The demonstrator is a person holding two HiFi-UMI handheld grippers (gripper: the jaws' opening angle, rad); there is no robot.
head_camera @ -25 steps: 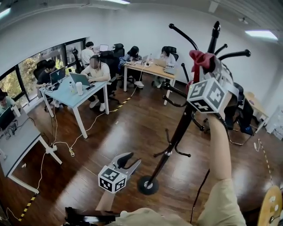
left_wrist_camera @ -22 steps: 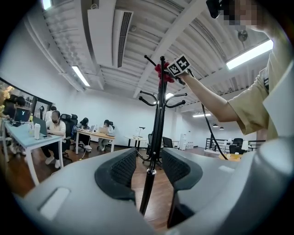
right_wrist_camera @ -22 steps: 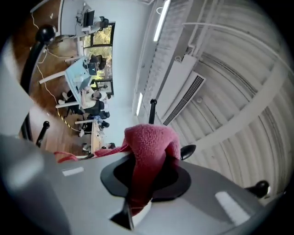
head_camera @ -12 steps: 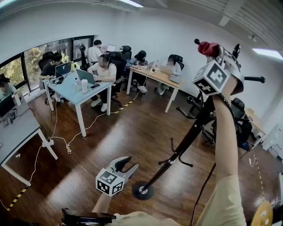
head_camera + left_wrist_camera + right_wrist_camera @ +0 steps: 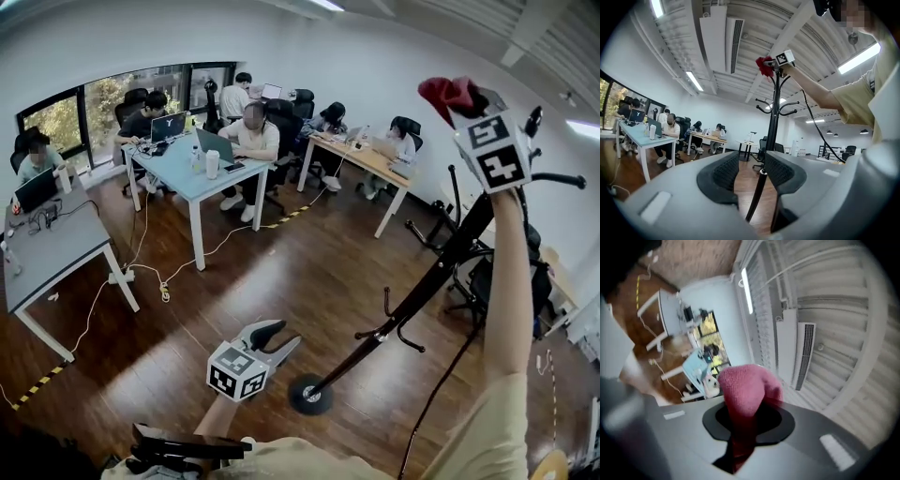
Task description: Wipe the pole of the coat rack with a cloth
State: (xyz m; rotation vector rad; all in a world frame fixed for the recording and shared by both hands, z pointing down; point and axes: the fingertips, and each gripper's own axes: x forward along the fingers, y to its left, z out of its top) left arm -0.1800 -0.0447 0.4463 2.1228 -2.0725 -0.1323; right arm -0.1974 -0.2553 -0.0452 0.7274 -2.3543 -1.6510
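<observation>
Gripping a bunched red cloth (image 5: 445,91) (image 5: 747,390) of nubbly, knitted weave, we are keeping the right gripper (image 5: 466,105) (image 5: 749,420) clamped on it, with a soft rounded fold bulging out past the dark ribbed pads. We are holding it high, near the top of the coat rack, whose slim black round pole (image 5: 422,291) (image 5: 773,117) is carrying curved hooks (image 5: 764,105) and standing on a flat round base (image 5: 310,395) on the glossy wooden floor (image 5: 281,272). Whether cloth and pole are touching, we cannot tell. We are holding the left gripper (image 5: 274,336) (image 5: 757,171) low near the base, jaws apart and empty, the pole showing beyond the gap.
</observation>
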